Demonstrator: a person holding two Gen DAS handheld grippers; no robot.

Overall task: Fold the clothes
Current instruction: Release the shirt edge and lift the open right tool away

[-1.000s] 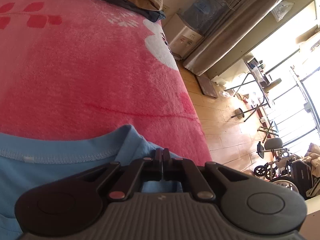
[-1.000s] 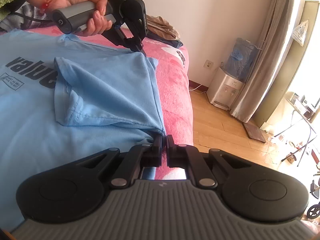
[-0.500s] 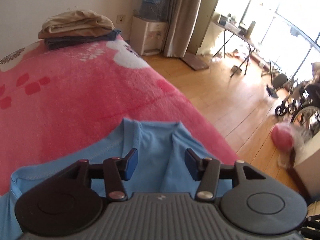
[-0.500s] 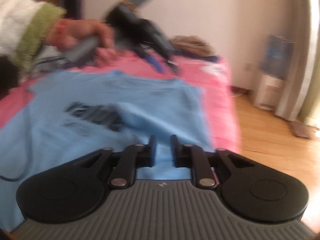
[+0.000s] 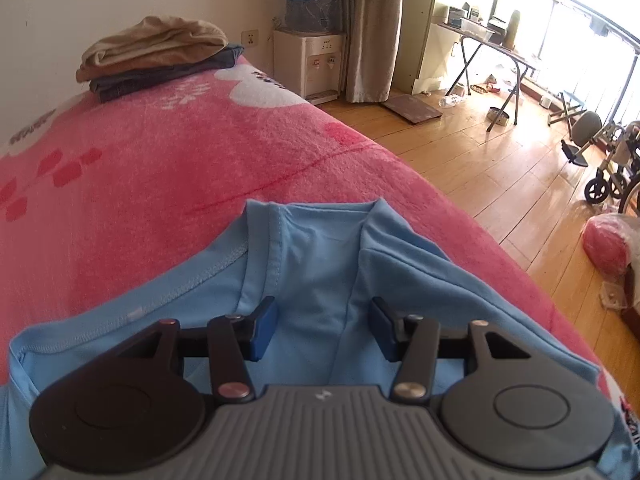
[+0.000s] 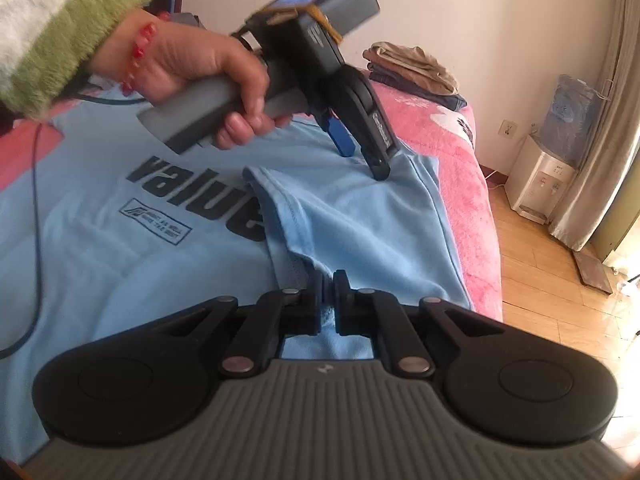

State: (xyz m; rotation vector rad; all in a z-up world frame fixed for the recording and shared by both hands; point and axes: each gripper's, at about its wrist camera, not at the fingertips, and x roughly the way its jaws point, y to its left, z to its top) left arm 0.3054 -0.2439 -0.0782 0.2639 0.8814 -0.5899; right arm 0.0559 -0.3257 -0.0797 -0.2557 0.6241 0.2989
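Shirt (image 6: 120,240) lies flat on the bed (image 5: 160,168), long axis running away from the right hand-held gripper (image 6: 327,280), whose jaws are pinched on its folded hem. Left hand-held gripper (image 5: 320,326) stands half open over the far shoulder fold, holding nothing.

A: What colour is the T-shirt (image 6: 120,240) under the right gripper (image 6: 328,280)?

B: Light blue, with dark navy lettering and a small navy-outlined label printed to the left of the claw.

A: And the surface beyond it?

B: A pink blanket (image 5: 160,200) with white flower shapes and red block marks. Far ahead of the left gripper (image 5: 320,324), a folded tan garment (image 5: 152,46) lies on a dark blue one (image 5: 160,76).

A: The tools?

B: Black arms on ribbed grey bodies; the left gripper's pads (image 5: 262,334) are blue. The sleeve (image 6: 60,28) is white with a green cuff, and red beads (image 6: 140,52) circle the wrist.
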